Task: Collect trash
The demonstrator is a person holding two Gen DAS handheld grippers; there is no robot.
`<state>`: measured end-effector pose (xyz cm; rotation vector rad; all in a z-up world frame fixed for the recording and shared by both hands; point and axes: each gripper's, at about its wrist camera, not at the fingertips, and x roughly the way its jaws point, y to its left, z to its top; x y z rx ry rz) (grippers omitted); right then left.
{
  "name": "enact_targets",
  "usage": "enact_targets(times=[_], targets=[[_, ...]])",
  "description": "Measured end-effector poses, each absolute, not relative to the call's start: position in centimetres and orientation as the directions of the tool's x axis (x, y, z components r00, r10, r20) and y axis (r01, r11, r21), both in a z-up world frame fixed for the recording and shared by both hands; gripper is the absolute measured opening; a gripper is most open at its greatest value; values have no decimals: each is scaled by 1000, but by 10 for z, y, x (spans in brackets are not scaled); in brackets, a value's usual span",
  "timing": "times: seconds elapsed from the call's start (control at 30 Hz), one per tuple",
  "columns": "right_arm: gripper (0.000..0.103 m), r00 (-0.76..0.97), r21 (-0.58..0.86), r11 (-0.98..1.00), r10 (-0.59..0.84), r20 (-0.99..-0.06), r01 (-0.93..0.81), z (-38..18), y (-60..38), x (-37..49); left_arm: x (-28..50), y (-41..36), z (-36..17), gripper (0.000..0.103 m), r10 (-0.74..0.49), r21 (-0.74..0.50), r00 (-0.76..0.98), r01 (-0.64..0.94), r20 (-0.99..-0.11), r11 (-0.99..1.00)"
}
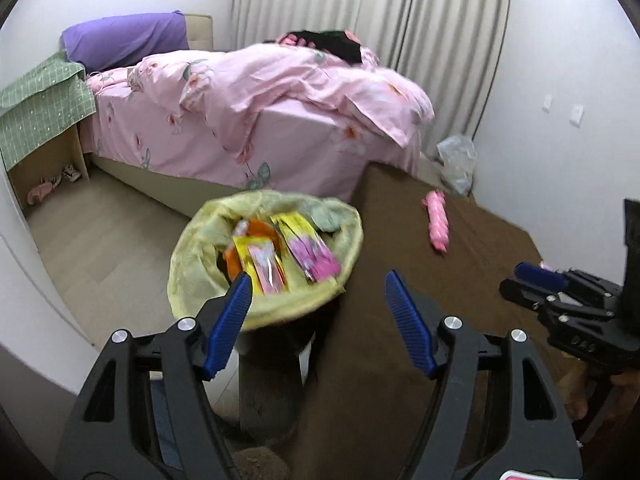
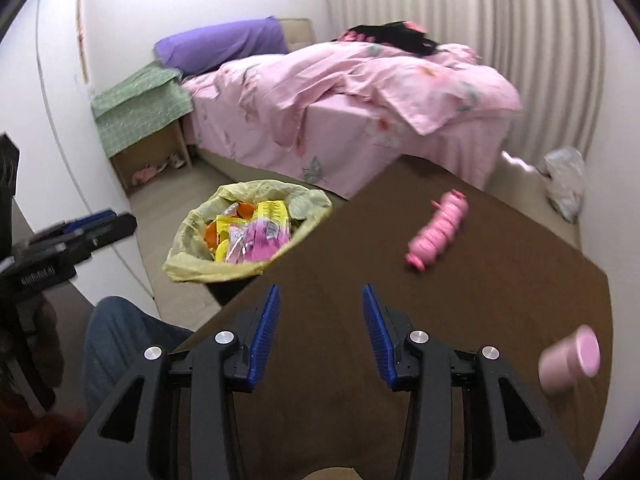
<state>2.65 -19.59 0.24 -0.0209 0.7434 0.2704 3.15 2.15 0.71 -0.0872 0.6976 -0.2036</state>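
Note:
A bin lined with a yellow bag stands beside the brown table. It holds yellow, pink and orange wrappers. A pink wrapped packet lies on the table further back. My left gripper is open and empty, over the bin's near rim and the table edge. My right gripper is open and empty above the table. In the left wrist view the right gripper shows at the far right.
A pink cup stands on the table at right. A bed with pink bedding lies behind, with a green-covered nightstand. A crumpled clear bag lies on the floor by the wall. The person's knee shows at lower left.

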Motion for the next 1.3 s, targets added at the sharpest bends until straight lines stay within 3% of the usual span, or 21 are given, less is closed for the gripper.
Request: enact_targets(times=[0.13, 0.33, 1.3], targets=[[41, 741, 70, 975, 205, -640, -209, 10, -199, -8, 9, 10, 7, 65, -178, -131, 720, 121, -671, 984], [41, 745, 71, 982, 180, -643, -177, 10, -196, -40, -14, 7, 11, 65, -153, -65, 739, 146, -657, 987], [41, 754, 40, 983, 164, -636, -179, 14, -175, -47, -26, 24, 14, 65, -143, -74, 749, 125, -647, 989]])
